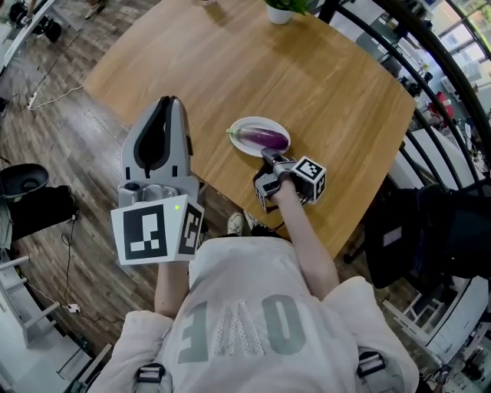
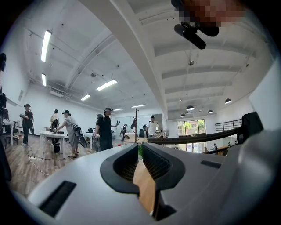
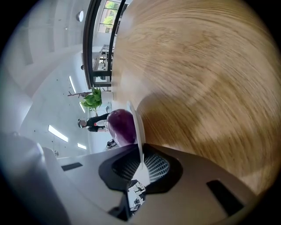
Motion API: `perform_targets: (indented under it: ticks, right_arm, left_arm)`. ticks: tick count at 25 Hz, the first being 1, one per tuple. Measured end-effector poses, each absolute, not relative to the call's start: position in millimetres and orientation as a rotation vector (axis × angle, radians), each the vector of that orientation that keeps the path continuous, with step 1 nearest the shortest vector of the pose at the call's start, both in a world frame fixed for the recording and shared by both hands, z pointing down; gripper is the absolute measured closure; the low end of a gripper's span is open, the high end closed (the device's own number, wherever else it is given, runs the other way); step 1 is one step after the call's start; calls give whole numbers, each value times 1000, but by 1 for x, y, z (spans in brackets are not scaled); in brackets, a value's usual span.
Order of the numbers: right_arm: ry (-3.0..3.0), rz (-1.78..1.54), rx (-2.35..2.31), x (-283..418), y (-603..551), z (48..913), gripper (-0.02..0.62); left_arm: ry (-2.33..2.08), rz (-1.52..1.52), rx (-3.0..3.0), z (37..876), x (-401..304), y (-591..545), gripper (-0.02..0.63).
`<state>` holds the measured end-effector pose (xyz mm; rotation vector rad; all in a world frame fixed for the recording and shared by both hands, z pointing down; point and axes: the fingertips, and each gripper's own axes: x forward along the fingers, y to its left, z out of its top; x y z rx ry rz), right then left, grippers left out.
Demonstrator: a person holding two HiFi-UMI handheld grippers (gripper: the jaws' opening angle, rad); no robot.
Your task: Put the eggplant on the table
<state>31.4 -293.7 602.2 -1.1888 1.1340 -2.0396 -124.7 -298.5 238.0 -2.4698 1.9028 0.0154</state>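
A purple eggplant [image 1: 265,137] with a green stem lies on a small white plate [image 1: 244,127] near the front edge of the wooden table [image 1: 307,77]. My right gripper [image 1: 268,157] is shut on the plate's near rim. In the right gripper view the rim [image 3: 139,132] runs edge-on between the pads, with the eggplant [image 3: 120,125] just behind it. My left gripper [image 1: 169,101] is held up at the left, over the table's near-left edge, pointing level. Its jaws are shut with nothing in them [image 2: 139,151].
A potted plant [image 1: 280,9] stands at the table's far side. A black railing [image 1: 430,69] curves along the right, with a dark bag or chair [image 1: 437,230] below it. A black stool [image 1: 23,180] and cables lie on the floor at left. People [image 2: 103,129] stand far off.
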Motion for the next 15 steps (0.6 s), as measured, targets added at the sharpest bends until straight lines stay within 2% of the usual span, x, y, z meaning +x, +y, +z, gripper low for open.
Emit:
perform_targets:
  ticks: [15]
  right_arm:
    - [1040, -2053, -1146, 36, -294, 605, 560]
  left_arm:
    - [1889, 27, -2481, 237, -117, -299, 569]
